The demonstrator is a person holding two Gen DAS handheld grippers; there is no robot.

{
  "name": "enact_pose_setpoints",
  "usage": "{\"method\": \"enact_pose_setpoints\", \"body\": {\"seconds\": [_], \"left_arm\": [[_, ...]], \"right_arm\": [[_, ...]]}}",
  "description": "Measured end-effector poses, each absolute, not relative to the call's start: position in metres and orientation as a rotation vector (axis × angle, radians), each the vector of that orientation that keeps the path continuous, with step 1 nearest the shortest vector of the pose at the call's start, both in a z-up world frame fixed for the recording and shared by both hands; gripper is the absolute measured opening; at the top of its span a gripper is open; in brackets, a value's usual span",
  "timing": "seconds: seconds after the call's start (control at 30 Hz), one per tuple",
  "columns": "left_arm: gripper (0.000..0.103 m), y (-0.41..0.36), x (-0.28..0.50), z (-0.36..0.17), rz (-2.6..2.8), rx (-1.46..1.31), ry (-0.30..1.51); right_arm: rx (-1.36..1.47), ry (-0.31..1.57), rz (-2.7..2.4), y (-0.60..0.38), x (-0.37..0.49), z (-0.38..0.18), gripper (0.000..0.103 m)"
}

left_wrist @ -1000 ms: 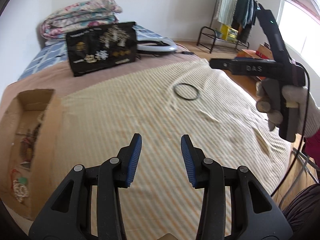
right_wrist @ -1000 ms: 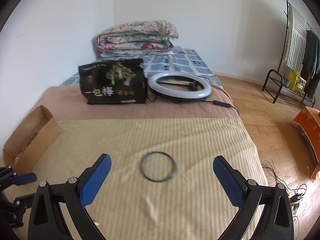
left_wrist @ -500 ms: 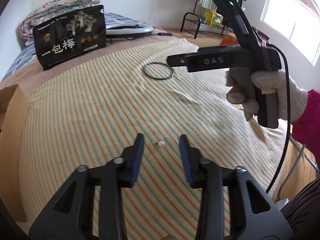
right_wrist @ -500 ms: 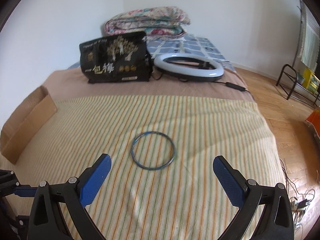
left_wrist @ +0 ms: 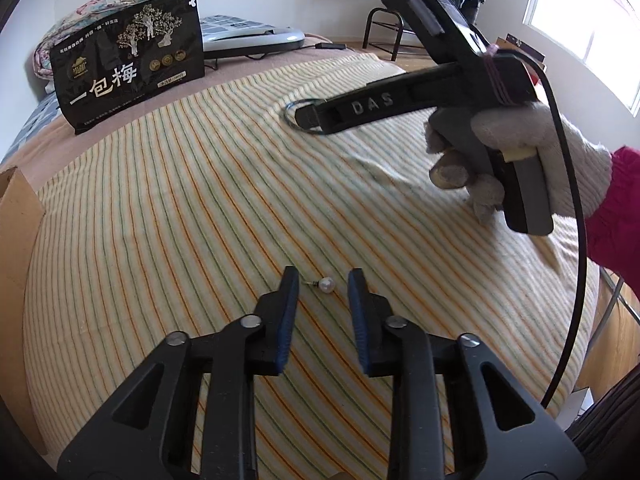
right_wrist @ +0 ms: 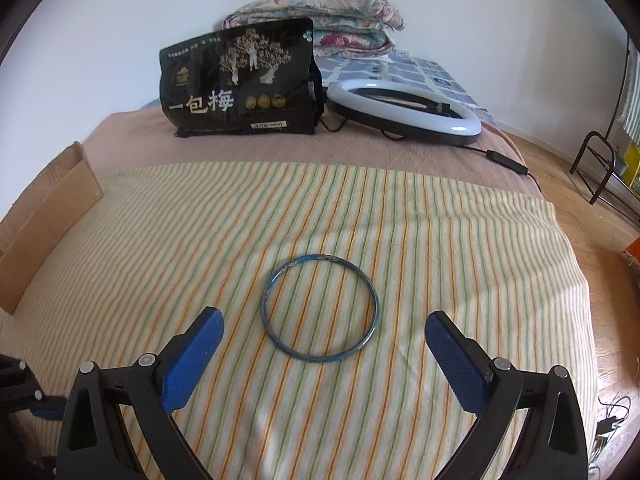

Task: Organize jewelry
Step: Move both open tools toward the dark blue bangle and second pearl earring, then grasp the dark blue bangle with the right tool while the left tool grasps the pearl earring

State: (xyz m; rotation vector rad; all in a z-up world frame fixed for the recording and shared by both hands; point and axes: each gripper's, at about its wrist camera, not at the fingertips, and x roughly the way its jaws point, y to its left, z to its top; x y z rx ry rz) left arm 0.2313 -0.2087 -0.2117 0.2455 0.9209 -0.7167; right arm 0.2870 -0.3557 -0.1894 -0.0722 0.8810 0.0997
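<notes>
A small pearl earring (left_wrist: 326,284) lies on the striped bedspread (left_wrist: 180,208), right between the tips of my left gripper (left_wrist: 322,280), which is open and low over it. A thin blue bangle (right_wrist: 319,307) lies flat on the striped bedspread (right_wrist: 460,248) just ahead of my right gripper (right_wrist: 322,330), which is wide open and empty. In the left wrist view the bangle (left_wrist: 294,110) is partly hidden behind the right gripper's body (left_wrist: 404,100), held in a gloved hand.
A brown cardboard box (right_wrist: 44,220) sits at the bed's left edge and shows in the left wrist view (left_wrist: 16,216). A black snack bag (right_wrist: 240,84), a ring light (right_wrist: 404,112) and folded quilts (right_wrist: 320,16) are at the back. The bed edge and wood floor (right_wrist: 600,208) lie right.
My left gripper has tipped down and moved in until the pearl earring sits between its tips. My right gripper has moved forward and down toward the bangle. Both stay open.
</notes>
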Motion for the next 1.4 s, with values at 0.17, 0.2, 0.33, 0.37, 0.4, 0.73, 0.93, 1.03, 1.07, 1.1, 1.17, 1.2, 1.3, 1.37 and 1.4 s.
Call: {"method": "enact_pose_setpoints", "body": {"seconds": [0.17, 0.2, 0.33, 0.37, 0.4, 0.73, 0.93, 1.03, 1.07, 1.1, 1.17, 1.2, 1.3, 1.37, 1.4], "left_arm": [[0.021, -0.206, 0.231, -0.218, -0.712, 0.243, 0.929], [0.021, -0.206, 0.231, -0.218, -0.713, 0.241, 0.93], [0.017, -0.205, 0.23, -0.218, -0.712, 0.239, 0.928], [0.017, -0.205, 0.231, -0.218, -0.713, 0.236, 0.929], [0.016, -0.204, 0.231, -0.219, -0.712, 0.233, 0.929], [0.01, -0.203, 0.233, -0.218, -0.7, 0.231, 0.926], [0.01, -0.197, 0.231, -0.213, -0.687, 0.219, 0.919], [0.01, -0.191, 0.23, -0.209, -0.681, 0.206, 0.914], [0.01, -0.19, 0.23, -0.207, -0.68, 0.203, 0.911], [0.01, -0.188, 0.229, -0.204, -0.678, 0.201, 0.907], [0.01, -0.184, 0.226, -0.199, -0.674, 0.197, 0.896], [0.01, -0.181, 0.225, -0.195, -0.672, 0.194, 0.889], [0.01, -0.174, 0.223, -0.187, -0.665, 0.184, 0.874], [0.01, -0.167, 0.221, -0.18, -0.658, 0.173, 0.864], [0.01, -0.164, 0.22, -0.178, -0.655, 0.17, 0.86]], "right_arm": [[-0.079, 0.908, 0.099, -0.354, 0.296, -0.197, 0.099], [-0.086, 0.914, 0.098, -0.353, 0.298, -0.199, 0.099], [-0.102, 0.955, 0.096, -0.351, 0.303, -0.208, 0.094], [-0.1, 0.958, 0.096, -0.351, 0.304, -0.21, 0.094], [-0.097, 0.957, 0.096, -0.351, 0.303, -0.21, 0.093], [-0.09, 0.949, 0.097, -0.35, 0.301, -0.205, 0.073], [-0.088, 0.937, 0.097, -0.35, 0.295, -0.198, 0.073], [-0.077, 0.926, 0.1, -0.35, 0.289, -0.191, 0.073], [-0.076, 0.923, 0.101, -0.35, 0.288, -0.189, 0.073], [-0.076, 0.92, 0.102, -0.349, 0.286, -0.186, 0.073], [-0.078, 0.912, 0.106, -0.347, 0.282, -0.18, 0.073], [-0.08, 0.907, 0.106, -0.346, 0.28, -0.176, 0.073], [-0.077, 0.891, 0.113, -0.341, 0.274, -0.165, 0.073], [-0.076, 0.881, 0.12, -0.336, 0.269, -0.156, 0.073], [-0.078, 0.877, 0.123, -0.333, 0.266, -0.153, 0.073]]}}
